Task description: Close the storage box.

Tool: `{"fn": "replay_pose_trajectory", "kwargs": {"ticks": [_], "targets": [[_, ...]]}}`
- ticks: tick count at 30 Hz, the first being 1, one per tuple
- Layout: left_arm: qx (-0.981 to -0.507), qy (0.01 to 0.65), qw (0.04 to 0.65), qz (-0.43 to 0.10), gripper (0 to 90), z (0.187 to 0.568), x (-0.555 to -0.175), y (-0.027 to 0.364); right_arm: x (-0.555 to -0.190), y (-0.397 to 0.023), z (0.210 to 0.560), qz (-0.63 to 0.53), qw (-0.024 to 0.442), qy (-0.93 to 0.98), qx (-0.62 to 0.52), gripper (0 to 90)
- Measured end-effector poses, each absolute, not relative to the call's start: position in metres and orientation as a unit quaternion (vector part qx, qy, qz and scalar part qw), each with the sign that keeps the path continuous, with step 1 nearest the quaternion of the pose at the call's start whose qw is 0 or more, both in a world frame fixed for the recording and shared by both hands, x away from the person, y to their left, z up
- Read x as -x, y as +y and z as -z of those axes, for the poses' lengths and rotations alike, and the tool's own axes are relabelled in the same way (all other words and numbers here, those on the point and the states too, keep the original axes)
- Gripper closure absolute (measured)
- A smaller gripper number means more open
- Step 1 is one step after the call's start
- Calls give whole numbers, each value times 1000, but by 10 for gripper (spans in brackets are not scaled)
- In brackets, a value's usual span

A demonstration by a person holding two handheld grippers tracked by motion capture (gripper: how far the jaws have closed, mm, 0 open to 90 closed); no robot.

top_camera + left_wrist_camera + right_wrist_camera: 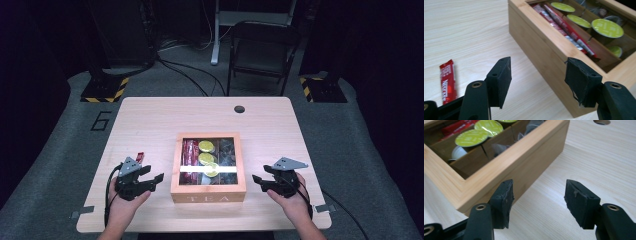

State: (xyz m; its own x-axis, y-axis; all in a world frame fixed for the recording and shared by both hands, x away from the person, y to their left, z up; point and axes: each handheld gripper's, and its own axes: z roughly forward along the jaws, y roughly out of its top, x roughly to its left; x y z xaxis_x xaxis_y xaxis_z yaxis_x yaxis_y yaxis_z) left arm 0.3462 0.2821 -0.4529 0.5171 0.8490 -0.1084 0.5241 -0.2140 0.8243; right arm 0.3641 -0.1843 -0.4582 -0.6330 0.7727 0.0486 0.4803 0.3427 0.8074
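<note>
Tea box sits mid-table, squarely between my tongs. Left gripper and right gripper both spread, pinching nothing, each aimed inward at a side wall, about equally near. Stray red sachet lies beyond my left.

Pale wood-grain table. Light tan bamboo box with white "TEA" lettering on its front. Inside: lime-green capsule lids, red sachets with white print. Loose red sachet with white lettering. Black left gripper, black right gripper, both with grey top plates.
</note>
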Motion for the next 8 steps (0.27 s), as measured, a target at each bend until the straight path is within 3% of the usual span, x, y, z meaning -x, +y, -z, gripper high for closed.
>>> {"fn": "replay_pose_trajectory", "kwargs": {"ticks": [4, 8], "targets": [[-749, 471, 427, -186, 373, 457, -352, 289, -365, -189, 461, -418, 172, 797, -400, 398], [-709, 505, 453, -192, 353, 448, -356, 303, -364, -191, 462, -418, 169, 794, -408, 397]]}}
